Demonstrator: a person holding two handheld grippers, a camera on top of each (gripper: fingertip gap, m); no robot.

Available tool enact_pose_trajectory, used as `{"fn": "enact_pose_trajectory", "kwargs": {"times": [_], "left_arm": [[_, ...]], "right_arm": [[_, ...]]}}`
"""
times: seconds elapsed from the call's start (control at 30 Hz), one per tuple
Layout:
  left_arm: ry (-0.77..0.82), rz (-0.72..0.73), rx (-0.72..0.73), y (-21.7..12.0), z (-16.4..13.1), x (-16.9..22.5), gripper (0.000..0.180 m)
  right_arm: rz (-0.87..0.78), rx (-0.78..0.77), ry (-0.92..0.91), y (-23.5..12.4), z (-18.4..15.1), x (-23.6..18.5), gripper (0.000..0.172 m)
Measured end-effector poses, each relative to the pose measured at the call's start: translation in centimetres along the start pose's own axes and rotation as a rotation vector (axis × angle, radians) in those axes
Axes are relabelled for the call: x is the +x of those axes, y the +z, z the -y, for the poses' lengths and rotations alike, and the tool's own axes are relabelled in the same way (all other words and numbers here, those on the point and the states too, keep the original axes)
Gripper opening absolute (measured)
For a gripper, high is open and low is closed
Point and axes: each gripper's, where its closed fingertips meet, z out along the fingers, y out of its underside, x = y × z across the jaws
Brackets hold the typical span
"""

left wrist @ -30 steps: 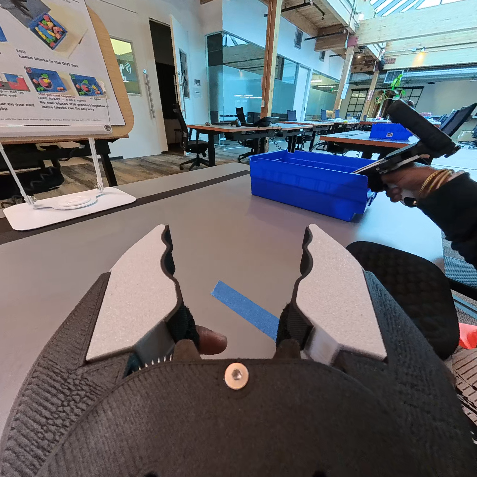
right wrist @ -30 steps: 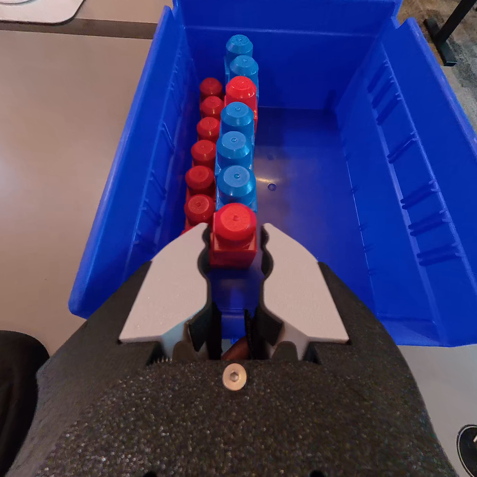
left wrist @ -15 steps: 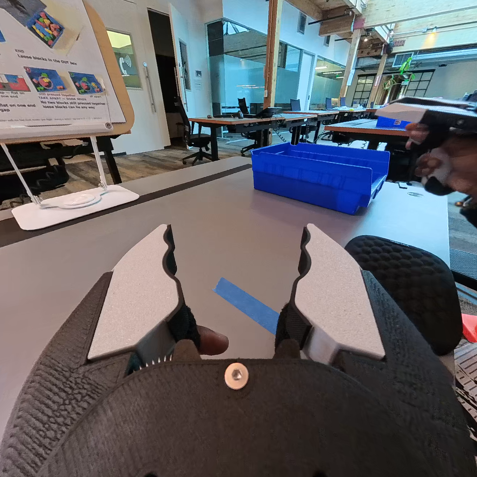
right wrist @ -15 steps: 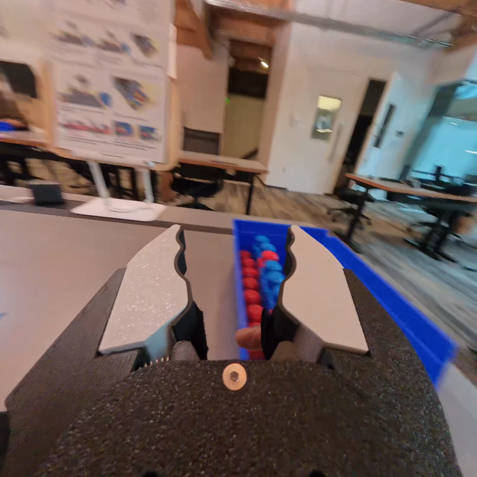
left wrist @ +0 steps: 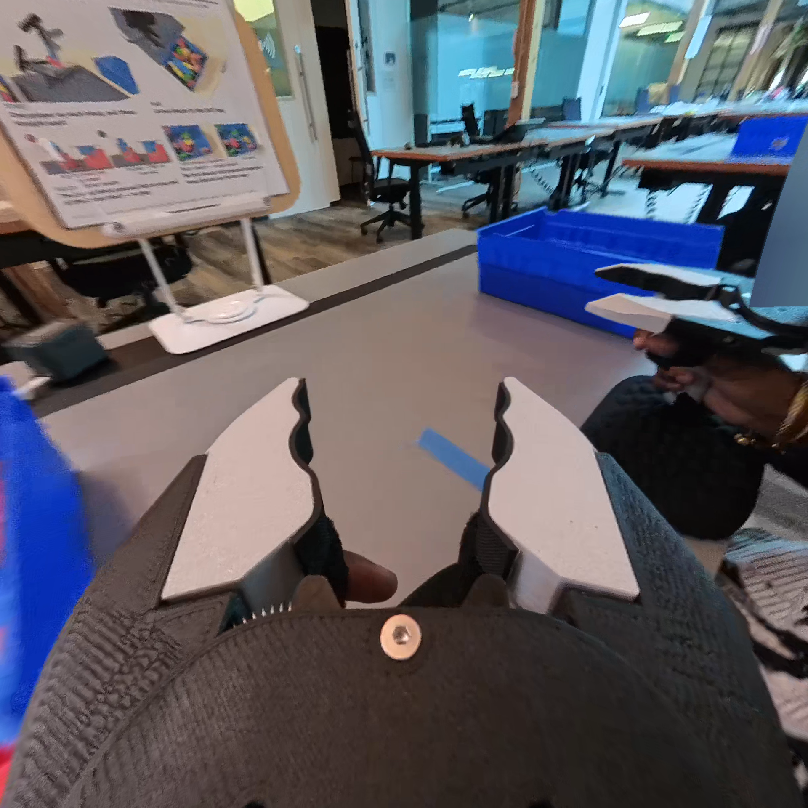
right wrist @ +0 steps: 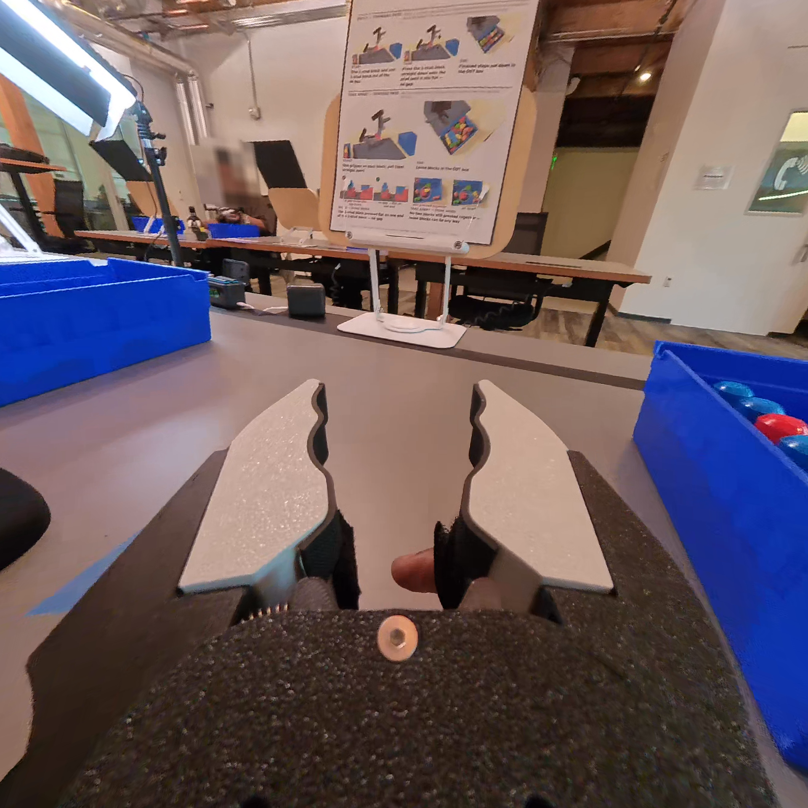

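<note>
Both grippers hang over the grey table (right wrist: 393, 393) with fingers spread and nothing between them. Just beyond the left gripper (left wrist: 402, 389) lies a strip of blue tape (left wrist: 452, 457); the right gripper (right wrist: 398, 391) has a blue bin (right wrist: 699, 481) of red and blue blocks (right wrist: 769, 419) near on its right. Another blue bin (right wrist: 100, 323) stands well apart on its left, and a white sign stand (right wrist: 402, 330) stands at the far edge.

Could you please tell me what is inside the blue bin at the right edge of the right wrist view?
In the blue bin, rounded studs of blue blocks and a red block show above its wall; the rest is covered or cut off.
</note>
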Motion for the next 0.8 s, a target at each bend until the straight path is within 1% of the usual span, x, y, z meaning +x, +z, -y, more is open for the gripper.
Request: {"fn": "enact_pose_trajectory", "kwargs": {"times": [0.07, 0.13, 0.2, 0.27, 0.33, 0.37, 0.43, 0.5, 0.57, 0.6, 0.67, 0.8], "left_arm": [[0.047, 0.051, -0.059, -2.0, 1.2, -3.4, 0.076], [0.065, 0.105, -0.124, -3.6, 2.1, -7.7, 0.071], [0.026, 0.135, -0.231, -4.2, 1.8, -12.6, 0.070], [-0.056, 0.160, -0.367, -3.8, -0.1, -17.4, 0.071], [-0.152, 0.193, -0.439, -2.6, -2.3, -21.9, 0.075], [-0.200, 0.226, -0.462, -1.9, -3.6, -24.1, 0.075], [-0.243, 0.277, -0.574, -0.9, -6.8, -27.4, 0.075], [-0.280, 0.298, -0.663, -0.1, -9.7, -29.1, 0.075], [-0.319, 0.279, -0.743, 0.7, -12.0, -29.5, 0.075], [-0.312, 0.288, -0.773, 1.0, -12.9, -29.9, 0.075], [-0.304, 0.278, -0.800, 1.6, -14.0, -30.0, 0.075], [-0.381, 0.229, -0.757, 3.2, -14.8, -29.7, 0.073]], "right_arm": [[0.009, -0.003, 0.001, 0.0, -0.1, -0.1, 0.064], [0.011, 0.003, -0.001, 0.0, 0.0, -0.2, 0.062], [0.017, -0.001, 0.003, 0.0, -0.1, -0.2, 0.062], [0.020, 0.001, 0.010, 0.0, -0.1, -0.2, 0.061], [0.020, 0.000, 0.017, 0.1, -0.2, -0.1, 0.061], [0.022, -0.003, 0.021, 0.1, -0.2, -0.1, 0.060], [0.027, -0.010, 0.029, 0.2, -0.3, -0.1, 0.059], [0.024, -0.010, 0.037, 0.2, -0.3, 0.0, 0.059], [0.024, -0.011, 0.043, 0.2, -0.3, 0.1, 0.058], [0.024, -0.012, 0.046, 0.3, -0.4, 0.1, 0.057], [0.026, -0.016, 0.049, 0.3, -0.4, 0.1, 0.057], [0.028, -0.021, 0.047, 0.4, -0.5, 0.1, 0.056]]}}
